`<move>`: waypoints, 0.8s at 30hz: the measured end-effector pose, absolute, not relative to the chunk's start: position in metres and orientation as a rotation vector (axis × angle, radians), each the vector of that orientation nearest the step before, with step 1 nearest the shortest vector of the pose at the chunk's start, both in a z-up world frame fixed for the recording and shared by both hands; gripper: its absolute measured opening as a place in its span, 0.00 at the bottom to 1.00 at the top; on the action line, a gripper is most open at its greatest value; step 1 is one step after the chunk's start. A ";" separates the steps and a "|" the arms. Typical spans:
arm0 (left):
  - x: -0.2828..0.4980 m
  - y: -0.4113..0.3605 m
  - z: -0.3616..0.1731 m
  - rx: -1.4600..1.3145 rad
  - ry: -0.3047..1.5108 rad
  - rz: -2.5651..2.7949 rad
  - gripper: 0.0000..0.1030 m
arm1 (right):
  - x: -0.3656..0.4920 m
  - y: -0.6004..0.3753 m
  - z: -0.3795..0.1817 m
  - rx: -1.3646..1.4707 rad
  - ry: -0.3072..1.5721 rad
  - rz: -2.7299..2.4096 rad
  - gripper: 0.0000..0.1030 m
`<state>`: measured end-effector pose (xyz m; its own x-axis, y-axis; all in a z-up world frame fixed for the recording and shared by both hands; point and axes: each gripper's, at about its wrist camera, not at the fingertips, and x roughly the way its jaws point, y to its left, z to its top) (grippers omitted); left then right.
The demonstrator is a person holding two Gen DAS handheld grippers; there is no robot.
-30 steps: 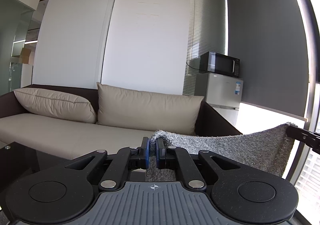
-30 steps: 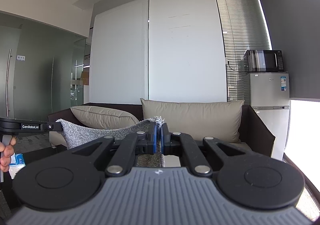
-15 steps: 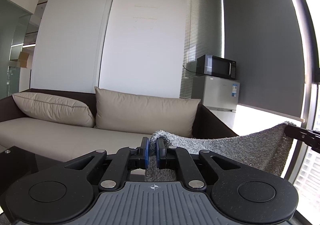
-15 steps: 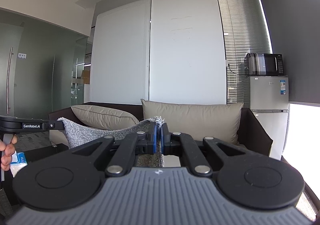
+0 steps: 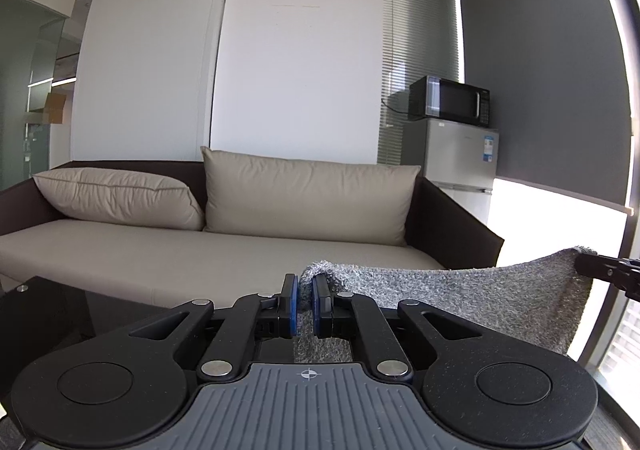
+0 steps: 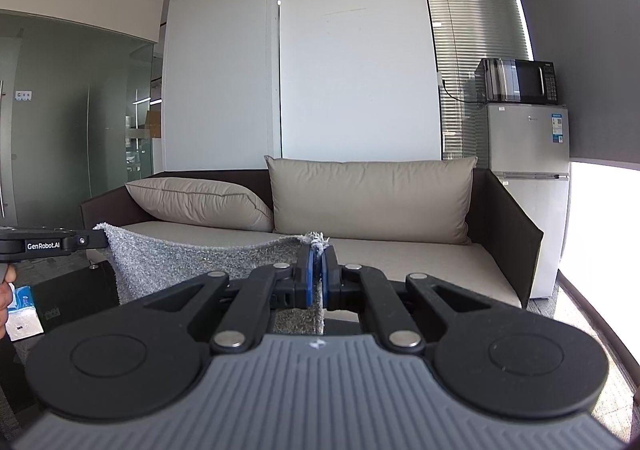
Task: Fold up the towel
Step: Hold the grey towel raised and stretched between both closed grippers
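You've lowered both tongs a little over the last second, so the sofa (image 5: 224,250) sits higher in each view; the lift looks finished and you're likely bringing the cloth down to lay it. Your left tongs (image 5: 305,304) are clamped on one top corner of the grey towel (image 5: 460,302), your right tongs (image 6: 318,282) on the other. The shaggy, looped cloth hangs in the air between them, its top edge sagging slightly, the rest dropping out of sight below.
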<state>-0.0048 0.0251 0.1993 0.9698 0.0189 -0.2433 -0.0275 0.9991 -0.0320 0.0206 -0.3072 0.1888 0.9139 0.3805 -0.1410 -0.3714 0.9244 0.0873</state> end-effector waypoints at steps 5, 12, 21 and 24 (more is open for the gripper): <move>0.021 0.025 0.180 -0.025 0.248 0.029 0.06 | 0.050 -0.301 0.164 0.077 0.193 0.360 0.04; 0.056 0.023 0.157 -0.005 0.263 0.011 0.08 | 0.083 -0.297 0.139 0.079 0.195 0.315 0.04; 0.094 0.029 0.118 -0.015 0.318 -0.007 0.08 | 0.120 -0.291 0.106 0.065 0.276 0.292 0.04; 0.103 0.031 0.110 -0.022 0.317 -0.021 0.08 | 0.126 -0.291 0.100 0.072 0.286 0.277 0.04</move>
<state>0.1030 0.0308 0.1097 0.9501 -0.0236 -0.3112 0.0168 0.9996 -0.0246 0.1264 -0.2913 0.0997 0.9217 0.2801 -0.2685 -0.2598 0.9595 0.1090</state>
